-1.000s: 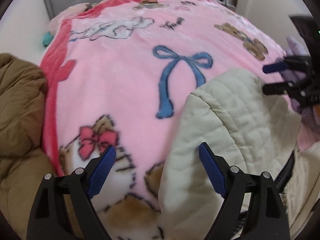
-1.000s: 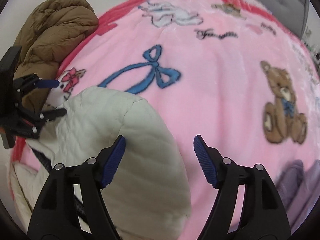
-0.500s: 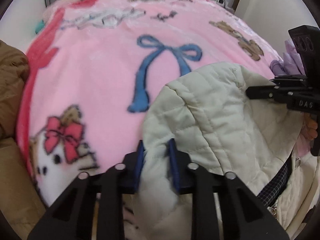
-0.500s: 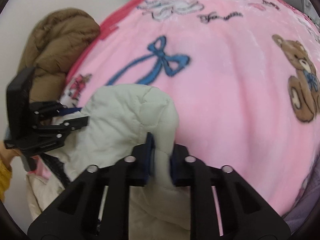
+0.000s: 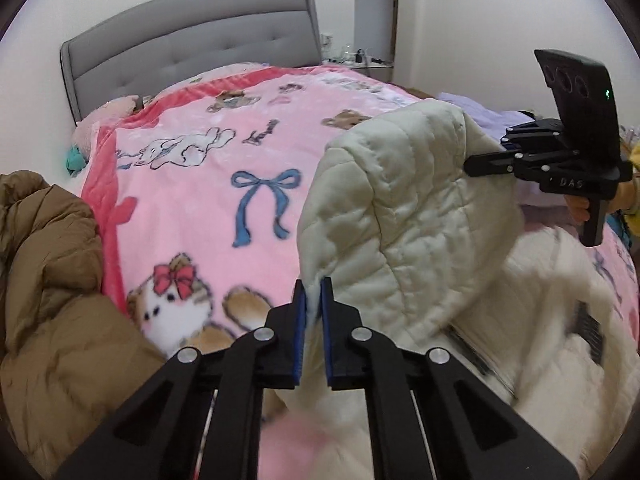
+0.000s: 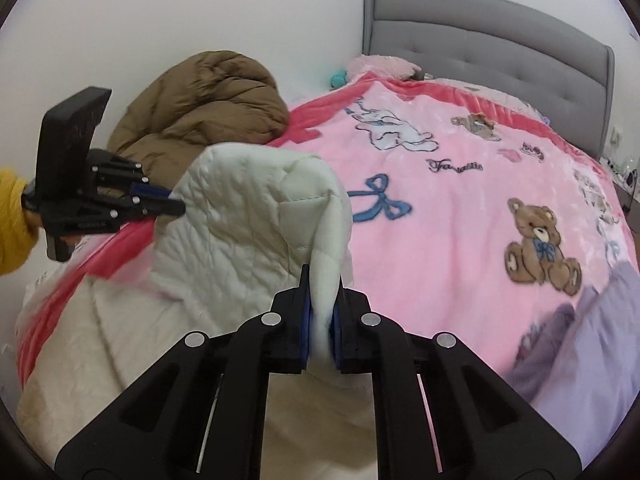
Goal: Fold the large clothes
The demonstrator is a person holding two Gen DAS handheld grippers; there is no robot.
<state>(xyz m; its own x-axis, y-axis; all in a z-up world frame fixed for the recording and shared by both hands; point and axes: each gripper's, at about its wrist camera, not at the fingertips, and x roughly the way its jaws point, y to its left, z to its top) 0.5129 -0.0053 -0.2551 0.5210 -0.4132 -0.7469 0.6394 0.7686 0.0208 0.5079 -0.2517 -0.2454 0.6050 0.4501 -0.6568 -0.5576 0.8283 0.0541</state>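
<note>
between both jaws: quilted cream jacket point(image 5: 404, 216) hem, clamped, lifted.

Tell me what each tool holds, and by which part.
Both hold the cream quilted jacket: the left tool pinches one edge of its raised end, the right tool pinches the opposite edge.

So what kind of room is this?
Most likely a bedroom: there's a bed with a grey padded headboard, a pink cartoon blanket spread over it, and coats like the brown one piled on top.
</note>
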